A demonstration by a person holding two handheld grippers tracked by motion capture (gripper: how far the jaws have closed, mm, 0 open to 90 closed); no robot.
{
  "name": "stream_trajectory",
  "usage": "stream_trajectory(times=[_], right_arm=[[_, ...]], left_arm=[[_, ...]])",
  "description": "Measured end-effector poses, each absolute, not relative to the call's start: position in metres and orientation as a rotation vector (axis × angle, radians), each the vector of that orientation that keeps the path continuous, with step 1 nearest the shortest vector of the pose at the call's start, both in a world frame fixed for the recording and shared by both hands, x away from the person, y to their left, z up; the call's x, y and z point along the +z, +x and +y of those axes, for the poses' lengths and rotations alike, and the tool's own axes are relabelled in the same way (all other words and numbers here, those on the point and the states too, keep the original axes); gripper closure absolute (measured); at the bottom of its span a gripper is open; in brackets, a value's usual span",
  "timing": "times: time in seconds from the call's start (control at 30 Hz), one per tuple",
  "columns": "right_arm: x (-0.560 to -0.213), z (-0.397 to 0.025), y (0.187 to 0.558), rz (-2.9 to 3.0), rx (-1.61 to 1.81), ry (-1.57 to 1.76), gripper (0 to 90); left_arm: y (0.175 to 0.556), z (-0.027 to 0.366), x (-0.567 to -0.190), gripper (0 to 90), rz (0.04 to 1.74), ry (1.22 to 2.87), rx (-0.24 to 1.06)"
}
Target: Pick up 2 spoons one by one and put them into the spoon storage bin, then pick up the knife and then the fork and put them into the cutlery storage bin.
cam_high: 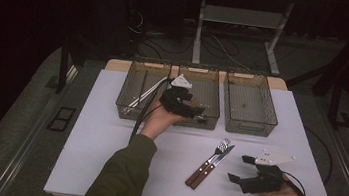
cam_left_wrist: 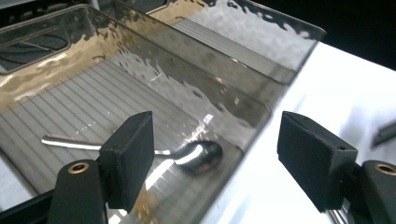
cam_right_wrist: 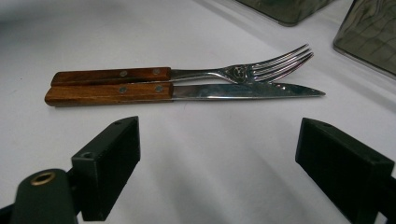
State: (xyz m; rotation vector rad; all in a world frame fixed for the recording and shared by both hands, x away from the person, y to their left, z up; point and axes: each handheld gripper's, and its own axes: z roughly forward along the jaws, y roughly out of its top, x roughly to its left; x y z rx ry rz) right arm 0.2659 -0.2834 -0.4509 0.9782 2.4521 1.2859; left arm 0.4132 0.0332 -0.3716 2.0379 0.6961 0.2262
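With a spoon [cam_left_wrist: 194, 156] lying in the middle bin [cam_high: 213, 95] under the empty, spread left gripper [cam_high: 189, 107], the right gripper [cam_right_wrist: 233, 168], jaws apart, should close squarely on the knife [cam_right_wrist: 140, 93] handle at its 11 o'clock, clear of the touching fork [cam_right_wrist: 187, 73].

left hand-held gripper [cam_high: 200, 112] agape; right hand-held gripper [cam_high: 239, 168] agape

Fork [cam_right_wrist: 196, 73] beside knife [cam_right_wrist: 187, 91], touching

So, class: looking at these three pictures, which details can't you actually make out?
- Spoon handle: left gripper view, partly behind a jaw of the left hand-held gripper.
- Middle bin contents: high view, hidden by the hand and glare.
- Fork stamp: right gripper view, too small to read.
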Motion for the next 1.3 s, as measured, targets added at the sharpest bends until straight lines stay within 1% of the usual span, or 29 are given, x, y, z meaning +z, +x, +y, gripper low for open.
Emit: stream_trajectory(times=[0.37, 0.7, 1.07, 1.3], right_arm=[[-0.450, -0.285, 0.267, 2.437, 1.289, 0.992, 13.6], [-0.450, -0.285, 0.267, 2.441, 1.286, 0.990, 13.6], [-0.449, -0.286, 0.267, 2.435, 1.285, 0.997, 13.6], [-0.448, -0.287, 0.266, 2.420, 1.286, 1.012, 13.5]], left_arm=[[0.367, 0.068, -0.385, 16.6, 0.672, 2.008, 0.218], [0.323, 0.107, -0.398, 11.8, 0.654, 1.983, 0.234], [0.300, 0.133, -0.414, 9.0, 0.665, 1.986, 0.236], [0.287, 0.148, -0.423, 1.8, 0.677, 2.007, 0.229]])
